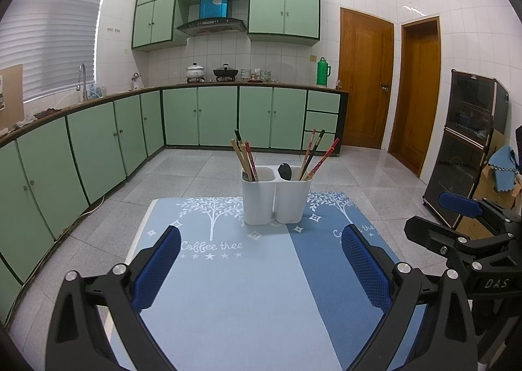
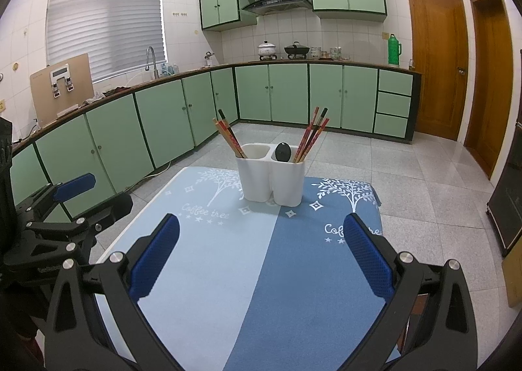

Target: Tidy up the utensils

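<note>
A white two-compartment utensil holder stands upright at the far end of a blue "Coffee tree" mat. Chopsticks lean in its left compartment. More chopsticks and a black spoon are in the right one. My left gripper is open and empty, well short of the holder. My right gripper is open and empty too, beside the left one; it shows at the right edge of the left wrist view.
The mat covers a small table on a grey tiled floor. Green kitchen cabinets run along the left and back. Wooden doors and a dark cabinet with cardboard boxes stand to the right.
</note>
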Available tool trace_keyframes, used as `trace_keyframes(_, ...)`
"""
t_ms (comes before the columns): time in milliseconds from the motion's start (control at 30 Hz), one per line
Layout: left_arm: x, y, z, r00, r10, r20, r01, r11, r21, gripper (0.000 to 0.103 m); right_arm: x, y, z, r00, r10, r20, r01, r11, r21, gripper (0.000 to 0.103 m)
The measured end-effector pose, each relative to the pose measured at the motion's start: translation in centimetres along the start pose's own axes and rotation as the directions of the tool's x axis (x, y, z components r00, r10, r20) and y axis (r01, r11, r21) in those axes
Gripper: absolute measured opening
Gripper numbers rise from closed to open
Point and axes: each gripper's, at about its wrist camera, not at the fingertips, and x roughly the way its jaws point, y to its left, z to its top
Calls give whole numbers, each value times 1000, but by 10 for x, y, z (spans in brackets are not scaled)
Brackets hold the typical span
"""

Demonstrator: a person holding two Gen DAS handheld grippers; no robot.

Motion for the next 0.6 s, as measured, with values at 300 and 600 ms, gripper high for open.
trace_keyframes(300,4,-2,-2,1000,6,-7,-6,1000,2,97,3,-4,0,1000,-5,-8,5,1000,7,98)
trace_keyframes(600,7,-2,-1,1000,12,-16,-12,1000,-3,97,4,-9,-1,1000,-7,-10,7,1000,12,97)
